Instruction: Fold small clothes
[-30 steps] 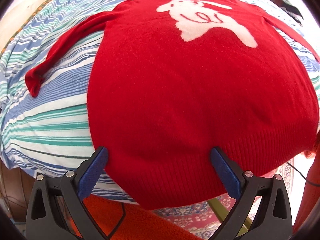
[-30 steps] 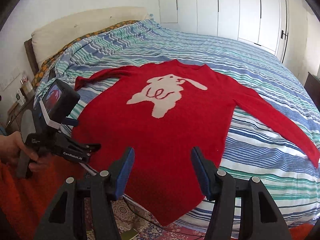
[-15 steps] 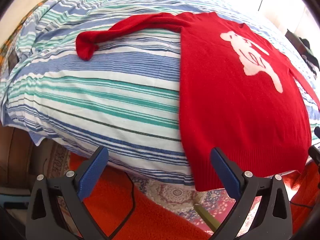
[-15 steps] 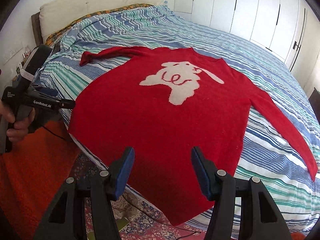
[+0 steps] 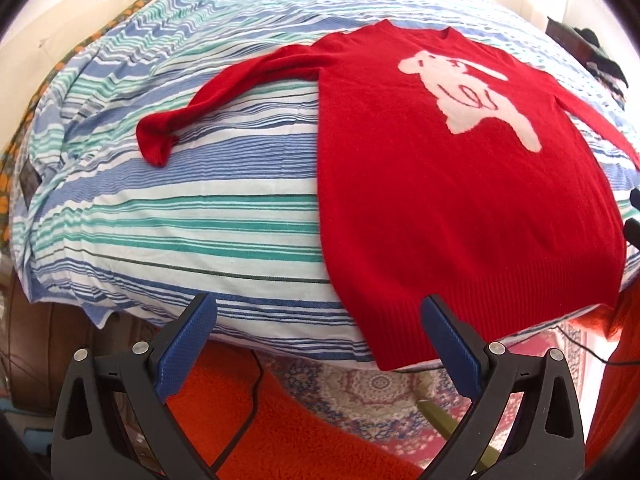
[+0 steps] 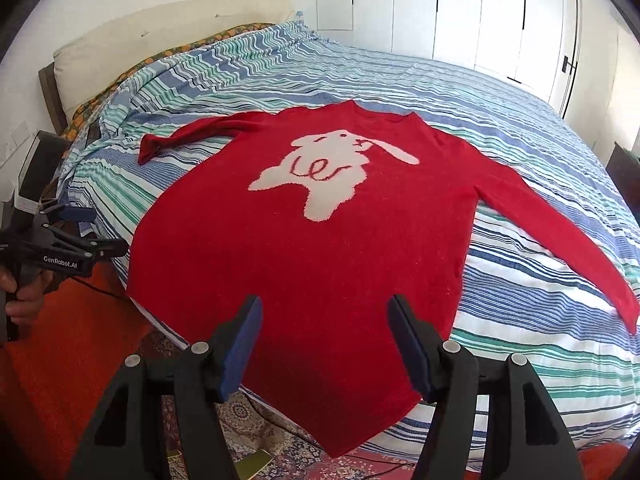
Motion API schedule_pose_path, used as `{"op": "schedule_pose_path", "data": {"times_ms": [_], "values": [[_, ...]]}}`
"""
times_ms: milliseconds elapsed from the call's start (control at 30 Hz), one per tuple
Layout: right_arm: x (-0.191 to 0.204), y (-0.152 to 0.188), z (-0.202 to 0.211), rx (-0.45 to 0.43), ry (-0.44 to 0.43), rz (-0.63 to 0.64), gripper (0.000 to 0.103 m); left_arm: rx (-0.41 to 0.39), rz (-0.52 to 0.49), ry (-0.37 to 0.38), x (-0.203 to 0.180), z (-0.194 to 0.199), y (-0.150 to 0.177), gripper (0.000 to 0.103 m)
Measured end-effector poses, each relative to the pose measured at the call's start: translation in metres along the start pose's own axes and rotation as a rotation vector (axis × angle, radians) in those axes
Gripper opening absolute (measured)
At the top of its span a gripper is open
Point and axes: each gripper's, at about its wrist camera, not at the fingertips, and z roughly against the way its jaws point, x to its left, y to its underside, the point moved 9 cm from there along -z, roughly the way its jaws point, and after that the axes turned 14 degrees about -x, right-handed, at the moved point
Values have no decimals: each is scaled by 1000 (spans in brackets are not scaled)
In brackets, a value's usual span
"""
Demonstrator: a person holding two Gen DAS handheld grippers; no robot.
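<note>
A red sweater (image 6: 320, 248) with a white dog motif (image 6: 332, 168) lies flat, face up, on the striped bed, hem hanging over the near edge. It also shows in the left wrist view (image 5: 460, 200), with its left sleeve (image 5: 224, 92) stretched out across the cover, cuff bunched. The right sleeve (image 6: 560, 232) lies out to the right. My left gripper (image 5: 318, 328) is open and empty, off the bed's edge just left of the hem corner. It shows from the side in the right wrist view (image 6: 92, 246). My right gripper (image 6: 324, 340) is open and empty above the hem.
The striped blue, green and white bedcover (image 6: 520, 300) covers the whole bed. A cream headboard (image 6: 160, 28) stands at the back left, white wardrobe doors (image 6: 460, 12) behind. An orange rug (image 5: 280, 432), a patterned carpet (image 5: 380, 392) and a black cable lie on the floor.
The left gripper has swung from over the sweater's hem to the left, off the bed edge, and now faces the left sleeve. The right gripper shifted only slightly. Both stayed open.
</note>
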Motion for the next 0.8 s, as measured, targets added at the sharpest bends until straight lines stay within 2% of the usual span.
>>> {"op": "schedule_pose_path", "data": {"times_ms": [100,133,200,267,367,467,533,600,667,700,767,800], "values": [[-4,-1,1,-1,3,-22,65,-31,-2,12,19,0,-14,102],[-4,-1,1,1,3,-26,65,-47,-9,-10,33,-2,-21,102],[-4,1,0,7,1,-25,65,-71,10,-76,75,-13,-35,102],[-1,2,-2,16,-3,-18,65,-64,76,-128,122,-31,-41,102],[3,6,-6,34,-4,-4,65,-42,138,-169,176,-59,-43,100],[7,10,-12,58,-8,7,65,-41,78,-174,188,-78,-52,87],[9,13,-17,77,-12,12,65,-53,4,-174,181,-89,-60,86],[9,16,-21,93,-15,9,65,-70,-65,-210,176,-100,-68,86],[10,19,-25,111,-22,4,65,-52,-80,-259,179,-116,-72,86],[11,20,-27,118,-26,4,65,-44,-66,-270,182,-123,-73,80],[12,22,-28,124,-31,8,65,-9,-6,-223,187,-132,-74,23],[11,22,-28,122,-32,7,65,22,42,-187,190,-132,-75,9]]}}
